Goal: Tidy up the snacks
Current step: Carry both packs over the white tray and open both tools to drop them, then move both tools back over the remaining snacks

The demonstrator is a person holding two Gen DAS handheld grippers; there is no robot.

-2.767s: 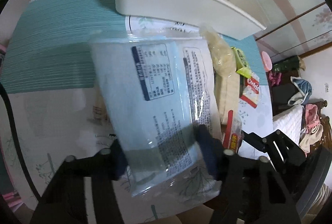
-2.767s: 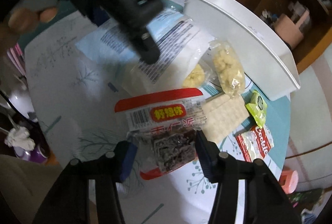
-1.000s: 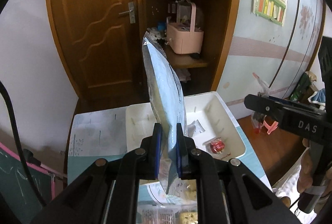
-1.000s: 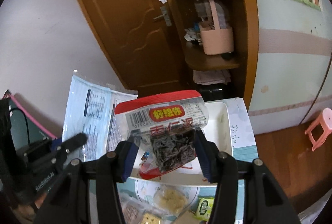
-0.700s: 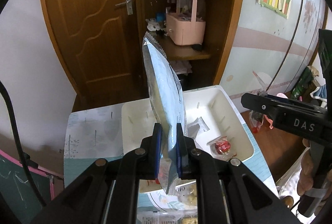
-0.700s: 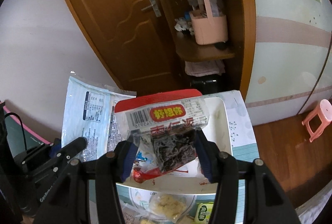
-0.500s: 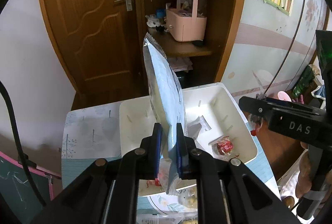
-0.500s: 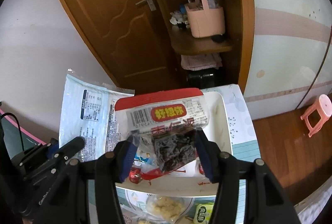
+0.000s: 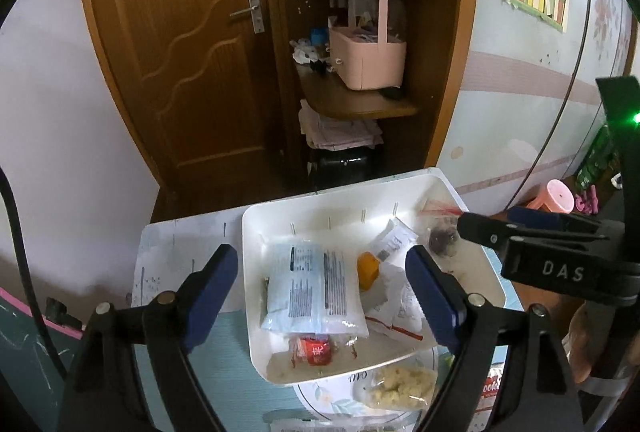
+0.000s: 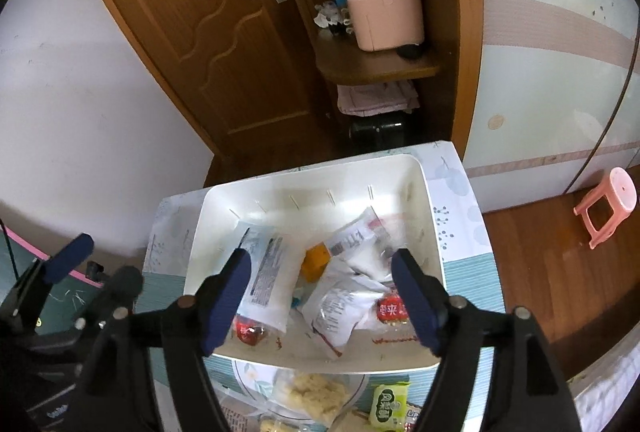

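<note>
A white bin [image 9: 256, 292] stands on the table under both grippers. My left gripper [image 9: 324, 288] hangs above it, jaws opening, with nothing between the pads. Below it the light-blue packet [image 9: 316, 284] lies flat in the bin's left half. My right gripper [image 10: 322, 272] is over the bin too, jaws opening and empty. The red-topped packet with dark contents [image 10: 360, 240] lies at the bin's back right. An orange snack [image 10: 314, 264], a red candy [image 10: 248, 334] and white packets [image 10: 336, 316] also lie inside. The left gripper [image 10: 96, 272] shows at the far left of the right wrist view.
On the table in front of the bin lie a bag of yellow crumbly snack [image 10: 316, 392], a green packet [image 10: 388, 404] and a red cookie packet [image 9: 492, 386]. Beyond the table are a wooden door [image 9: 192, 52], a shelf with a pink basket [image 9: 368, 60] and a pink stool [image 10: 608, 204].
The left jaws have opened and the light-blue packet has dropped into the bin. The right jaws have widened and the red-topped packet has fallen in. Both grippers have come lower over the bin.
</note>
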